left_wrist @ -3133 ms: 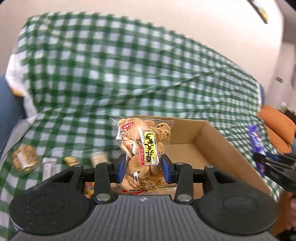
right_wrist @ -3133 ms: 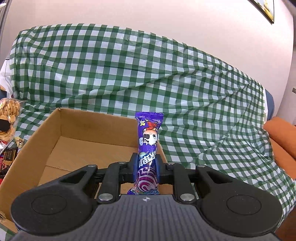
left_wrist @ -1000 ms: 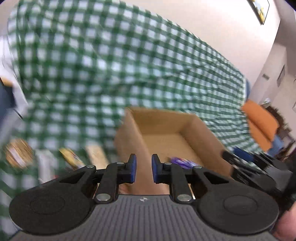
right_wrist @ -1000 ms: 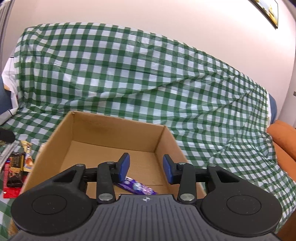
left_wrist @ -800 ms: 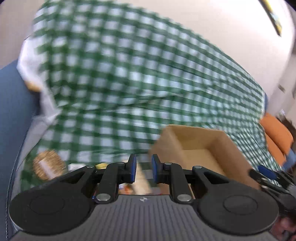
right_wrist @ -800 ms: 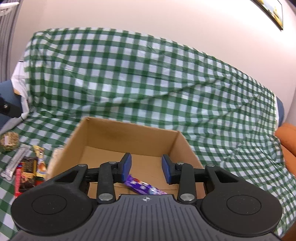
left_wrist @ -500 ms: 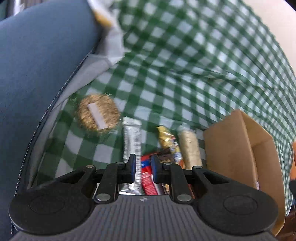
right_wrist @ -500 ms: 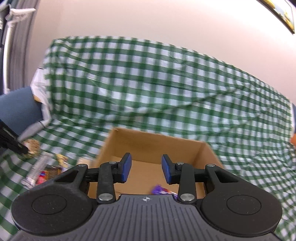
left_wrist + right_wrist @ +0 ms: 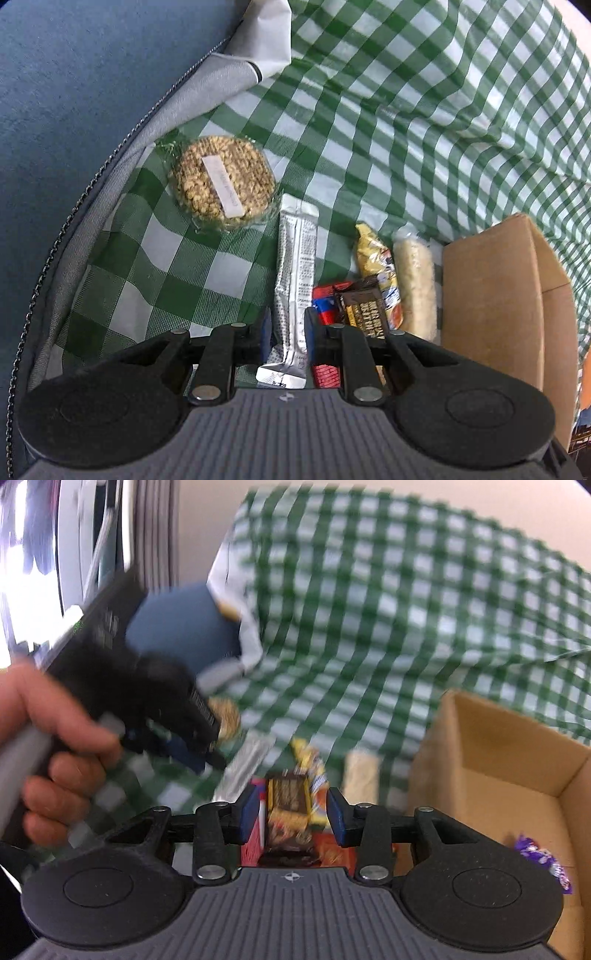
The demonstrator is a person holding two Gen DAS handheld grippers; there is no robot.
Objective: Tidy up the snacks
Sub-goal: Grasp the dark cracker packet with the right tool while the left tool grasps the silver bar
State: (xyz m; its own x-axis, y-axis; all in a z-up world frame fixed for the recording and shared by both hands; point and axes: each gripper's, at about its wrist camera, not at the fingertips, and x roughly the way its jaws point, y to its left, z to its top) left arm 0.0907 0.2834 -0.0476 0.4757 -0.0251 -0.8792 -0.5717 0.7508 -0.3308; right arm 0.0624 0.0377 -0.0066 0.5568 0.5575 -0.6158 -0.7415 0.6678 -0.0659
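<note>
Loose snacks lie in a row on the green checked cloth, left of the cardboard box [image 9: 491, 288]. My left gripper [image 9: 287, 325] points down over the silver bar [image 9: 295, 258], which shows between its jaws; they are opening and do not press on it. Beside it lie a red packet [image 9: 325, 302], a brown chocolate bar [image 9: 364, 308], a yellow wrapper [image 9: 375, 254] and a pale rice bar [image 9: 413, 280]. My right gripper [image 9: 291, 812] hovers over the brown chocolate bar [image 9: 288, 794] with its jaws opening. A purple candy [image 9: 543, 860] lies in the box [image 9: 517, 738].
A round oat cake [image 9: 221, 182] in clear wrap lies at the far left of the cloth, by a grey and blue cushion edge [image 9: 92, 110]. A hand [image 9: 55, 738] holds the left gripper at the left of the blurred right wrist view.
Both grippers have swung left, from the box to the row of snacks. The left one has tipped downward and come down over the silver bar. The right view is now motion-blurred.
</note>
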